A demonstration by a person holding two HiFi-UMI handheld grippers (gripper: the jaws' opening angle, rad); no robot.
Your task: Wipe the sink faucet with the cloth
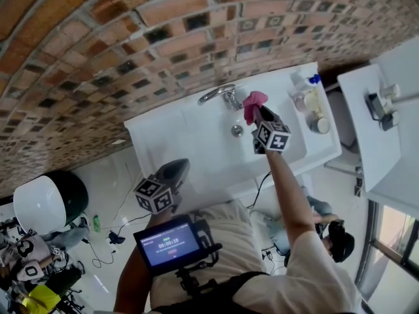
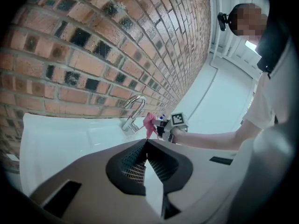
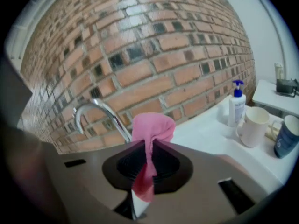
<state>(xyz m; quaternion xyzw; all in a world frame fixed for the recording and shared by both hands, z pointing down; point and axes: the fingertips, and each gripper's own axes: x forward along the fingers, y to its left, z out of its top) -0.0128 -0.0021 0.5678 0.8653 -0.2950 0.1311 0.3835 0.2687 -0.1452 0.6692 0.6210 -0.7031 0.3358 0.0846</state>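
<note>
Right tongs [image 3: 148,143]: clenched on the pink cloth [image 3: 152,127]. A narrow strip of it runs down between the pads, and a bunched fold stands above the tips. The cloth is held over the sink [image 1: 196,136], just right of the chrome faucet [image 3: 100,111]. Its fold overlaps the lower neck of the faucet in the right gripper view, but contact cannot be confirmed from any view. The faucet's base and handle are hidden there behind the body of the tongs, and only the arched spout is clear against the brick wall [image 3: 154,45]. Left tongs [image 2: 146,143]: clenched with nothing between the pads, held at the sink's near left edge, well apart from the faucet. The drain [image 1: 237,131] shows in the basin, near the cloth. On the white surface [image 3: 205,134] to the right stand a soap bottle [image 3: 237,104] with a blue pump, a white mug [image 3: 254,125] and a dark mug [image 3: 286,138], the last partly cut off at the frame's edge. Print on the bottle is too small to read.
</note>
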